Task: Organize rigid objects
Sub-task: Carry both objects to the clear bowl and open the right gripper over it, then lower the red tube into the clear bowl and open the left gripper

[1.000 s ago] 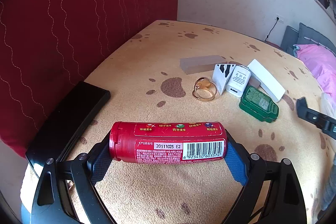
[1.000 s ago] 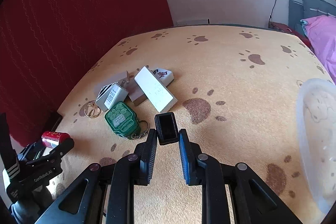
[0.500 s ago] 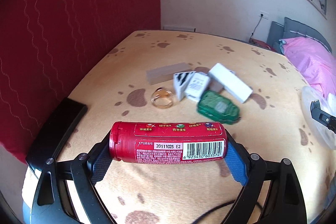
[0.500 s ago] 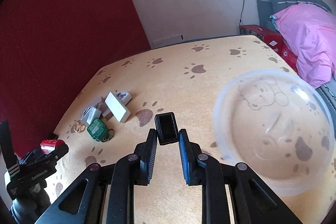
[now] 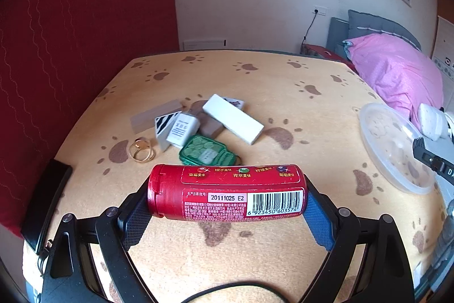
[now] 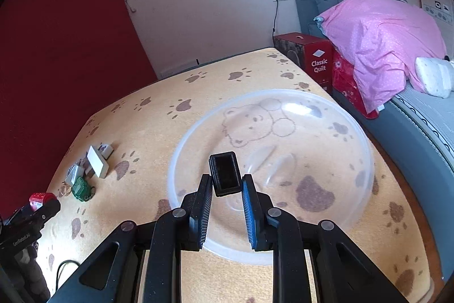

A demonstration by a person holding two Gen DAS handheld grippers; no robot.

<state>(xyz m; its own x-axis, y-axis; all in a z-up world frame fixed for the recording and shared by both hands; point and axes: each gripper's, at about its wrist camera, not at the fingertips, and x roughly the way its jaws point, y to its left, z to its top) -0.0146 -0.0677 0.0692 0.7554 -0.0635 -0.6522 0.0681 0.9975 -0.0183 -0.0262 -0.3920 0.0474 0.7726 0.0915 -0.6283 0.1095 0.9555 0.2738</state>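
My left gripper point(image 5: 226, 208) is shut end to end on a red cylindrical candy tube point(image 5: 227, 192), held sideways above the paw-print tablecloth. In the right wrist view that tube point(image 6: 39, 198) shows at the far left. My right gripper point(image 6: 226, 189) holds a small black rectangular block point(image 6: 225, 172) between its fingertips, over the inside of a clear plastic bowl point(image 6: 181, 149). Its jaws are starting to open, but the block still sits between the pads. The left wrist view has the same bowl point(image 5: 377, 149) at the right table edge, with the right gripper's tip point(image 5: 422, 152) over it.
A cluster lies mid-table: a long white block point(image 5: 232, 118), a green tag point(image 5: 205, 154), gold rings point(image 5: 142, 152), a white charger point(image 5: 181, 129), a grey block point(image 5: 154, 115). A black slab point(image 5: 45, 206) lies at the left edge. A bed with a pink duvet point(image 6: 383, 41) stands to the right.
Both grippers have swung rightward across the table. The right one has gone from beside the cluster to over the clear bowl. Each keeps its object.
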